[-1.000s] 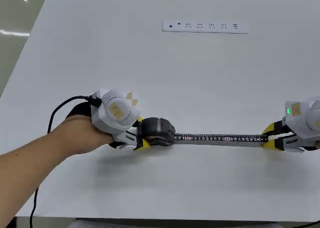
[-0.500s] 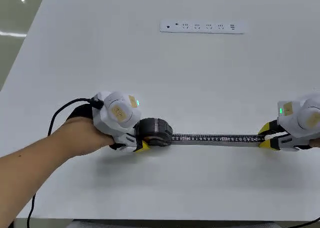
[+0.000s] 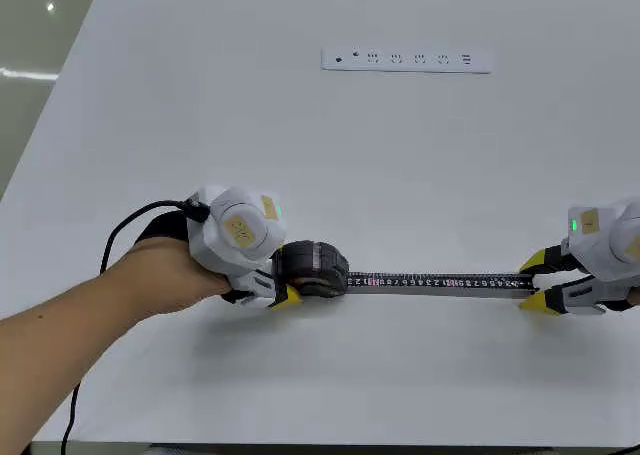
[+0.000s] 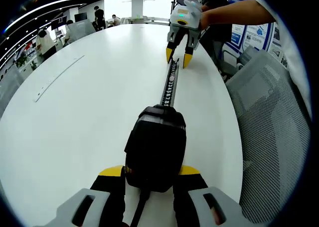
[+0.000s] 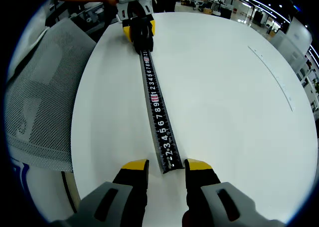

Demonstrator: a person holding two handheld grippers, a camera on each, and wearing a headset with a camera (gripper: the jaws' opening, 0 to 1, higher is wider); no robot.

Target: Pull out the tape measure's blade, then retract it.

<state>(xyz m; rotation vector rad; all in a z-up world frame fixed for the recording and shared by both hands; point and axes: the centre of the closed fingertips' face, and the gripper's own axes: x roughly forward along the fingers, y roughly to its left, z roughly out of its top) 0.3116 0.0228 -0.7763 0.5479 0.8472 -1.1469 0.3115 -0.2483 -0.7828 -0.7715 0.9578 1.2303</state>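
A black tape measure case (image 3: pixel 313 267) lies on the white table (image 3: pixel 400 155), and my left gripper (image 3: pixel 284 269) is shut on it. In the left gripper view the case (image 4: pixel 155 147) sits between the yellow-tipped jaws of the left gripper (image 4: pixel 152 170). The blade (image 3: pixel 440 280) is pulled out flat along the table to the right. Its end lies between the jaws of my right gripper (image 3: pixel 537 283). In the right gripper view the right gripper (image 5: pixel 167 164) is open, with a gap on each side of the blade (image 5: pixel 155 112).
A white power strip (image 3: pixel 406 59) lies at the far side of the table. A black cable (image 3: pixel 130 225) trails from the left gripper. A grey mesh chair (image 4: pixel 269 137) stands by the near table edge. People sit at desks in the far background.
The blade stays pulled out to about the same length. The right gripper's jaws look slightly wider apart than a second ago. The left gripper and case hold their place.
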